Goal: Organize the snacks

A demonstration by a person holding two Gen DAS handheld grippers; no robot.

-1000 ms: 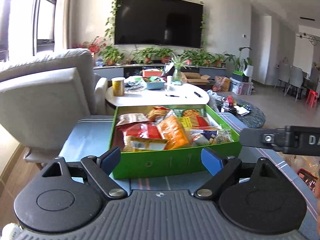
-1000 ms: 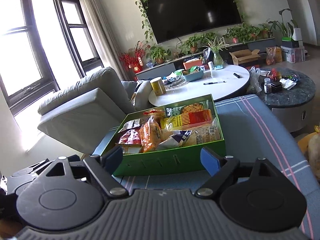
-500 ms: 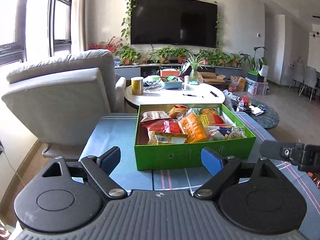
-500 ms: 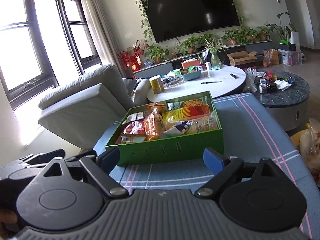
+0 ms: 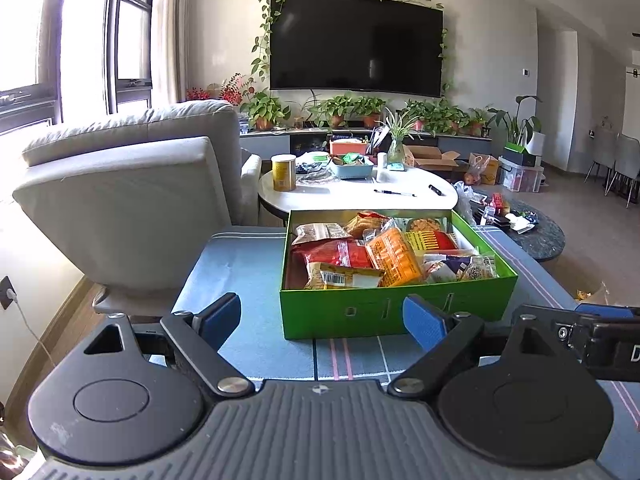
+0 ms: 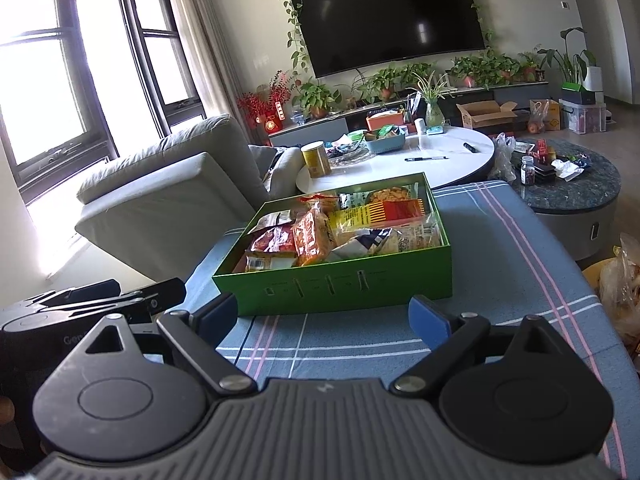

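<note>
Both grippers, L (image 5: 322,316) & R (image 6: 322,316), jaws apart, empty (short of green snack box (image 5: 396,308)).

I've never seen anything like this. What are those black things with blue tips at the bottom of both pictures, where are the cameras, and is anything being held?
Those are two hand-held grippers; a person carries one in each hand. Each has a camera looking forward along its two fingers, so one picture comes from the left gripper and the other from the right gripper. The blue tips are the finger pads. Both grippers are open and hold nothing. In front of them, a green box full of snack packets stands on a blue striped cloth. Behind it is a white table.
</note>
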